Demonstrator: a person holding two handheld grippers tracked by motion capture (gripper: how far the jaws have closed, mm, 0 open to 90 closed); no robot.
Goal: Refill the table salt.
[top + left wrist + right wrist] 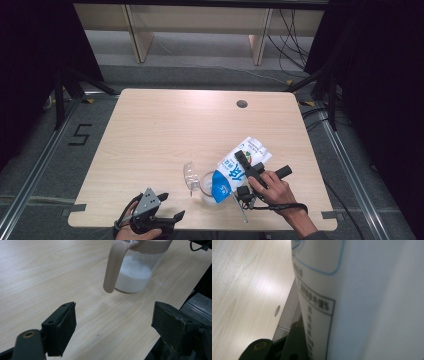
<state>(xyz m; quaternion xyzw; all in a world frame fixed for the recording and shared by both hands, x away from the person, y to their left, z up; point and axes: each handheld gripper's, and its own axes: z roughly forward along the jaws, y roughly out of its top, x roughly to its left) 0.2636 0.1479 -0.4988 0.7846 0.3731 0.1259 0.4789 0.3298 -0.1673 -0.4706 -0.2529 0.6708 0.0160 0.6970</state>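
At the near edge of the pale wooden worktop, at about 7 o'clock in the high view, the left gripper rested low with a hand behind it. Its two black jaws stood wide apart with nothing between them, as the left gripper view showed clearly. In that view, the clear glass jug with a beige plastic lid and handle stood ahead of the jaws at about 1 o'clock, upright on the worktop and apart from the left gripper. A white liquid filled the lower part of the jug.

A little farther, at about 5 o'clock in the high view, the right gripper was held by a hand that came in from the bottom edge. Its jaws were closed on the white and blue milk carton, which was tilted strongly, with its blue lower end down toward the jug and its white end up toward 1 o'clock. The blue end lay over the mouth of the jug; I could not tell whether it touched the rim. In the right gripper view the carton's white printed side was very near the camera, against one black jaw.

A clear curved lid-like part showed just beside the jug, at its 10 o'clock side.

Far away, at 1 o'clock, a small round hole was in the worktop.
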